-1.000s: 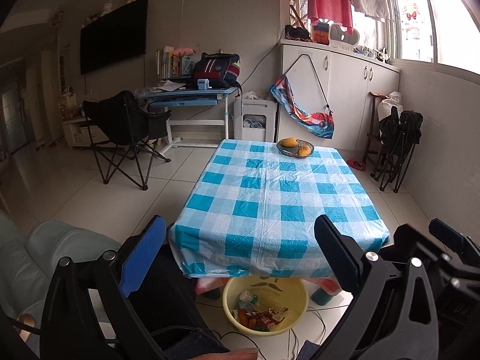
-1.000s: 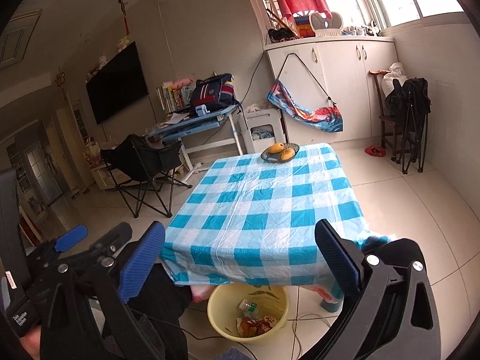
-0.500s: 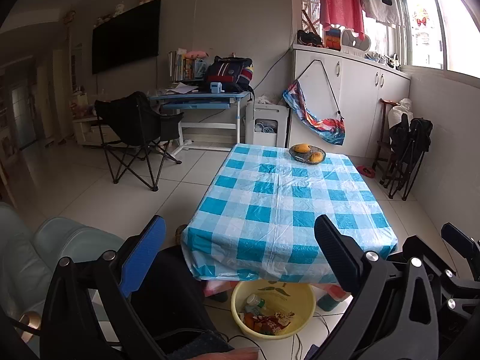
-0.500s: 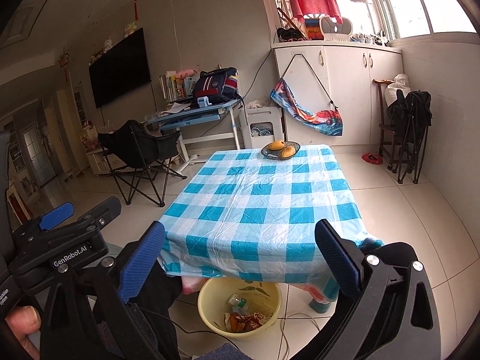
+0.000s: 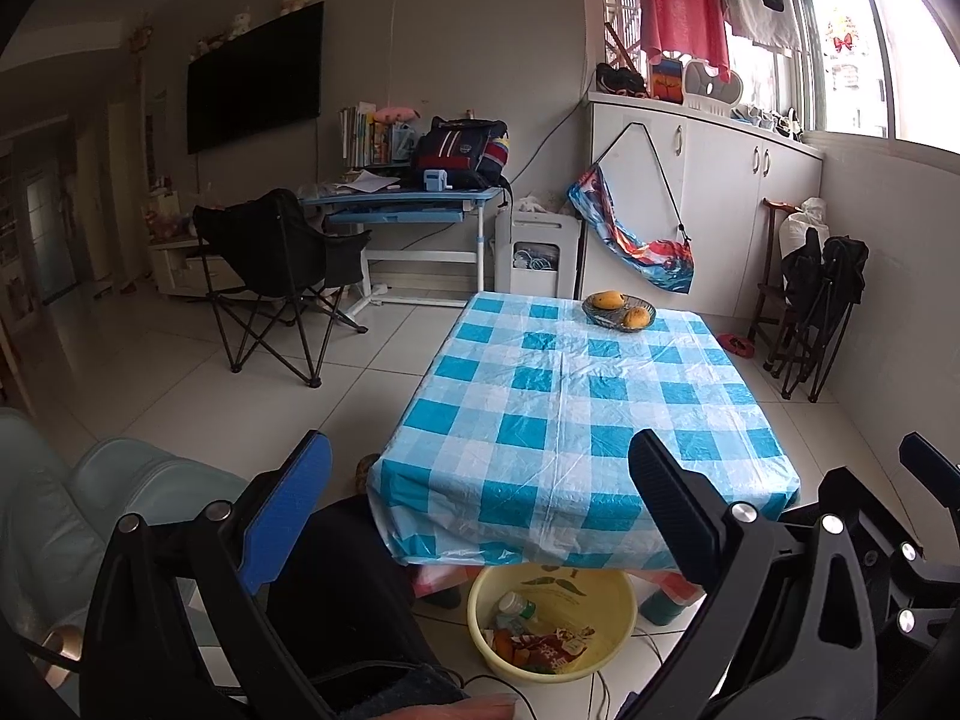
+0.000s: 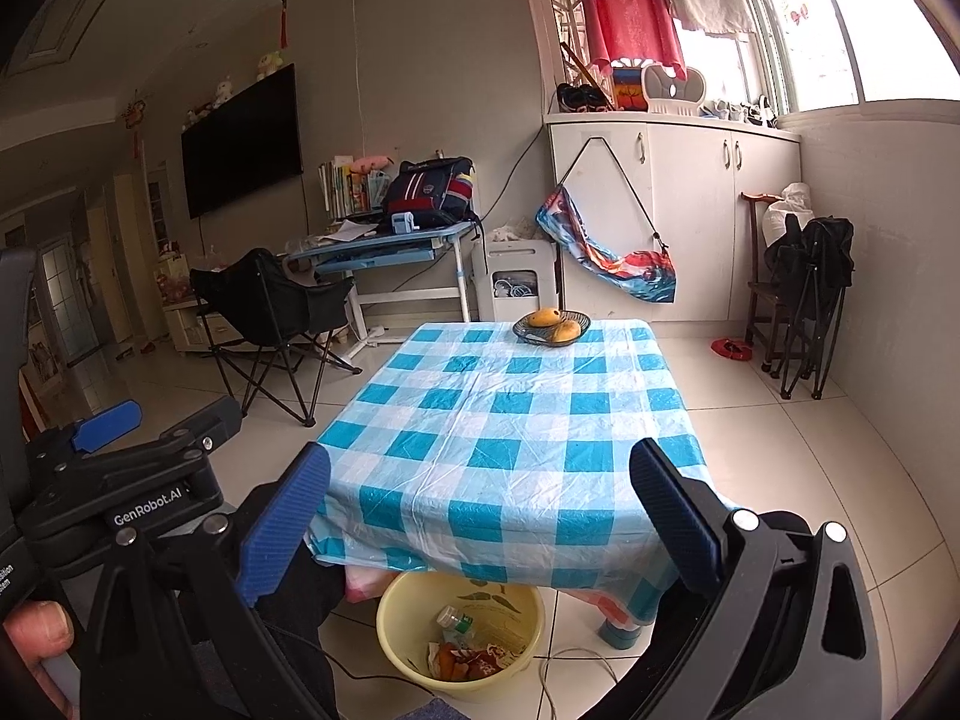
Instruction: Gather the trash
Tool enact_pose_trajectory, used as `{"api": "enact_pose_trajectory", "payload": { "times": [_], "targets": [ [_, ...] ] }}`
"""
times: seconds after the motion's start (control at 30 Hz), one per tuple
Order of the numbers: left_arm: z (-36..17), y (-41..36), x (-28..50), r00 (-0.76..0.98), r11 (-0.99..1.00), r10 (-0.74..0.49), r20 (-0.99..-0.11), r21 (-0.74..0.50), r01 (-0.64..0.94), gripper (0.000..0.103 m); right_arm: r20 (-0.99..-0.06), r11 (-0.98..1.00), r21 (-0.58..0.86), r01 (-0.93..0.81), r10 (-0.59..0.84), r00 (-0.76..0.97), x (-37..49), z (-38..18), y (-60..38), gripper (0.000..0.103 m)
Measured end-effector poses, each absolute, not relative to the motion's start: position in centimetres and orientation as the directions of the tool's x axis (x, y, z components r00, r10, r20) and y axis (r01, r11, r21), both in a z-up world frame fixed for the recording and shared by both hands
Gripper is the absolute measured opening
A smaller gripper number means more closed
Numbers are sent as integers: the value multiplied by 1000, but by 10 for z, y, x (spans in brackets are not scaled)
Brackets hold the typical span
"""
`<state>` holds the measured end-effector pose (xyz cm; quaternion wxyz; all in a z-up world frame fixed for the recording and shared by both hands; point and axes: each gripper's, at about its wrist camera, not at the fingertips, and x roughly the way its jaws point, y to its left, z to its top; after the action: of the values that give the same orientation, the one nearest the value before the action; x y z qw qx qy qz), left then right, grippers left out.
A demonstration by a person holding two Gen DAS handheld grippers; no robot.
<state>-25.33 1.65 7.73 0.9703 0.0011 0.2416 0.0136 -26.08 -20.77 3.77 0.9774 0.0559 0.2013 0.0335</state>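
1. Left hand-held gripper (image 5: 480,516): low in the frame, fingers spread wide, holding nothing.
2. Right hand-held gripper (image 6: 480,516): same, wide and bare.
3. Round yellow plastic basin (image 5: 606,654) of trash: bottom middle, on the floor under the near edge of the blue-and-white checked bench (image 5: 576,408).
4. Dark bowl of yellow fruit (image 5: 619,309): on the bench's far end.

Both wrist cameras look from the near end of the checked table (image 5: 576,420), well back from it and above its top, facing along its length toward the fruit bowl (image 5: 619,309) at the far end. The left view sits left of the table's near edge, the right view right of it (image 6: 510,438). Both share the table, the bowl (image 6: 552,326) and the yellow basin (image 5: 549,624) under the near edge (image 6: 459,630).
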Motion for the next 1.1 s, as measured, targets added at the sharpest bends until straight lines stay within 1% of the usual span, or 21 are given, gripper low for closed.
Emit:
{"api": "enact_pose_trajectory", "payload": {
  "times": [0.27, 0.53, 0.73, 0.87, 1.1],
  "targets": [
    [78, 18, -248, 873, 999, 35, -487, 20, -29, 96, -366, 992, 113, -60, 98, 925, -265, 39, -205, 96],
    [79, 8, -245, 862, 999, 0, -507, 43, 25, 96, -385, 991, 128, -26, 74, 920, -265, 36, -209, 96],
    [84, 16, -247, 872, 1000, 17, -489, 20, -8, 96, -394, 996, 81, -38, 67, 917, -267, 37, -198, 96],
    [82, 19, -248, 874, 1000, 28, -486, 7, -29, 96, -378, 996, 84, -42, 71, 923, -268, 38, -200, 96],
    [76, 13, -248, 870, 1000, 27, -492, 9, -26, 96, -378, 995, 90, -39, 70, 923, -268, 37, -200, 96]
  ]
}}
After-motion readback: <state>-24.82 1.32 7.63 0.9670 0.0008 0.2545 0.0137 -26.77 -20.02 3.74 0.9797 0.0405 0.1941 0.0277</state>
